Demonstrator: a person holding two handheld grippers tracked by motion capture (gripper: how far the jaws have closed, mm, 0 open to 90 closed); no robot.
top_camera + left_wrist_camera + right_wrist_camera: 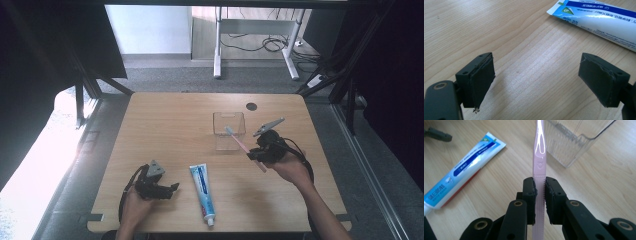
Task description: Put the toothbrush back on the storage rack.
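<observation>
The right gripper [256,154] has the pink toothbrush [243,145] clamped by its handle, jaws pinched narrow on it, pads pressing either side of the pink plastic. The brush is off the table [165,130], its bristle end angled up towards the clear plastic box [229,131], with the head showing right at the box's near rim. In the right gripper view the toothbrush [539,157] runs straight up from between the pads, and the box [574,142] stands just beside it, ribbed wall facing the handle; nothing lies between brush and box.

Nearer the person than the box, well apart from it, lies the toothpaste tube [202,192], flat on the wood, cap end pointing to the table's near edge. Beyond that tube, on the side away from the box, the left gripper [167,191] rests low by the table's near edge, jaws spread wide with bare wood between the pads. In the left gripper view the tube's [599,20] flat crimped end sits near, not touching. A dark round hole [251,106] marks the table beyond the box.
</observation>
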